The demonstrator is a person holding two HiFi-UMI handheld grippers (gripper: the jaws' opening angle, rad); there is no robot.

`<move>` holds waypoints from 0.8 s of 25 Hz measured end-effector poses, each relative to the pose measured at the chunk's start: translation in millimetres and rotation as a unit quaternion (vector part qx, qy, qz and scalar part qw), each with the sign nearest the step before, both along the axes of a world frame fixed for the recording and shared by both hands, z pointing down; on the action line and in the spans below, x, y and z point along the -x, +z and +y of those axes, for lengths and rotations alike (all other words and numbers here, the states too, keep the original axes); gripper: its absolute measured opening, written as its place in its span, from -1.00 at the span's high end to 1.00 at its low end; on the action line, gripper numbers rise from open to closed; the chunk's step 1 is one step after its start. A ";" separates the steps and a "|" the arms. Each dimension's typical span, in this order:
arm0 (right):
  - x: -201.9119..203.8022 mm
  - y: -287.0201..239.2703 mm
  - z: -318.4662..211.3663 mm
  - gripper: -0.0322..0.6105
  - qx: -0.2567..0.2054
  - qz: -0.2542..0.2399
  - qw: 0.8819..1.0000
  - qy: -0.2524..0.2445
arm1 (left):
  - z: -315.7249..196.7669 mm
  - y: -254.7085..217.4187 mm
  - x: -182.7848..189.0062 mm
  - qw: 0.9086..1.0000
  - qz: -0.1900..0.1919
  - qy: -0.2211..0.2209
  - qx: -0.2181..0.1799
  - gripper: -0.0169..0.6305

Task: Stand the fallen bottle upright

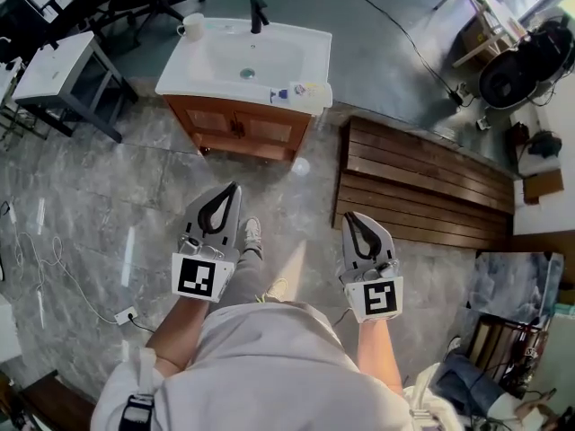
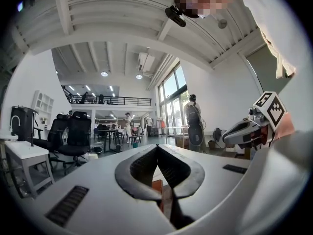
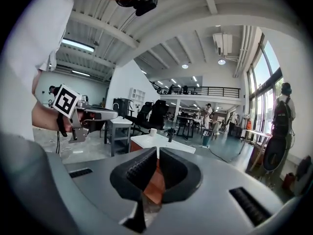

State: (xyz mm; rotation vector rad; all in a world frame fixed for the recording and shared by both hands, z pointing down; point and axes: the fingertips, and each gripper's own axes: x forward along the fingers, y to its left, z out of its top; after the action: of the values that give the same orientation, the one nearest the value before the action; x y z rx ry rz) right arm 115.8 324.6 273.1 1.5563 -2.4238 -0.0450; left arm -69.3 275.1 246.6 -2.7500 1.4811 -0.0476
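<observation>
Left gripper (image 1: 234, 188) and right gripper (image 1: 349, 215) are both out front, jaws clenched tight on nothing. The bottle (image 1: 280, 94) lies on its side near the front right corner of the vanity top (image 1: 202, 81), well apart from both.

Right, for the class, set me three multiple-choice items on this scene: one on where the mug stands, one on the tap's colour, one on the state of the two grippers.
1. Where does the white mug stand?
A. on the wooden platform
B. on the far left corner of the sink top
C. on the floor

2. What colour is the tap?
A. black
B. red
C. gold

3. How do the left gripper and the right gripper stand?
A. both wide open
B. left shut on the mug
C. both shut, empty

Answers:
1 B: the mug sits at the sink top's edge, beside the basin.
2 A: the tap shows dark against the white basin.
3 C: in each gripper view the pads meet with nothing between them.
</observation>
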 end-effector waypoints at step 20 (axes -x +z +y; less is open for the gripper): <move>65.1 -15.8 -244.0 0.77 0.028 0.037 0.999 -0.007 | -248.1 23.0 22.8 0.997 0.040 0.055 0.022 0.89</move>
State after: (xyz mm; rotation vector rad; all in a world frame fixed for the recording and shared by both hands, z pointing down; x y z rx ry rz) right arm 50.7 80.7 257.2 1.4859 -2.3585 -0.0363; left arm -92.1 26.9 269.6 -2.8950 1.3579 0.0323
